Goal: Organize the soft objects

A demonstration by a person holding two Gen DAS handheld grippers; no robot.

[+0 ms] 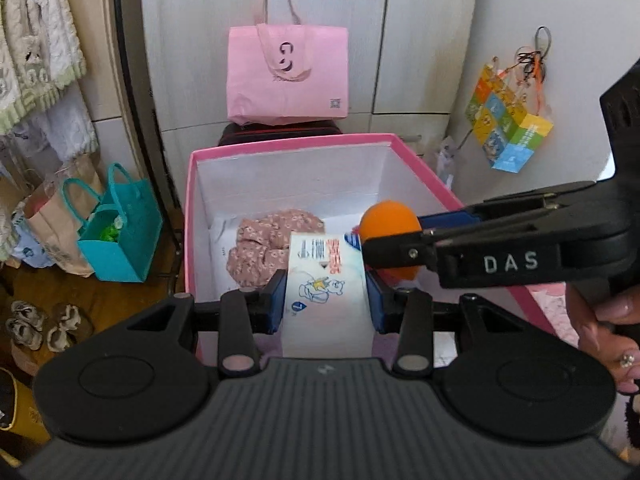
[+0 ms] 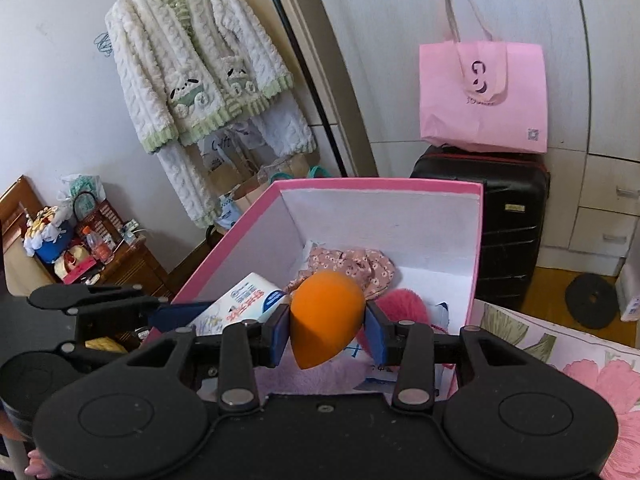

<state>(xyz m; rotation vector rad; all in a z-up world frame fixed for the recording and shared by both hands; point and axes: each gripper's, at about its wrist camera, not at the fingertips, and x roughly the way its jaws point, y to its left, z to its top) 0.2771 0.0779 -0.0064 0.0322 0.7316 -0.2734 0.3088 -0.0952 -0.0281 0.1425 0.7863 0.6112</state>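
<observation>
A pink box (image 1: 188, 216) with white inner walls stands open in front of me; it also shows in the right wrist view (image 2: 224, 248). My left gripper (image 1: 326, 302) is shut on a white tissue pack (image 1: 326, 280) over the box's near edge. My right gripper (image 2: 328, 330) is shut on an orange egg-shaped sponge (image 2: 324, 316), held above the box just right of the pack; the sponge also shows in the left wrist view (image 1: 386, 220). A pink floral fabric piece (image 1: 264, 246) lies inside the box. A pink fluffy item (image 2: 404, 304) lies beside it.
A pink tote bag (image 1: 288, 72) sits on a black suitcase (image 2: 508, 224) behind the box. A teal bag (image 1: 120, 236) and paper bags stand on the floor at left. A fleece jacket (image 2: 192, 60) hangs on a rack. A floral bedcover (image 2: 560, 360) lies at right.
</observation>
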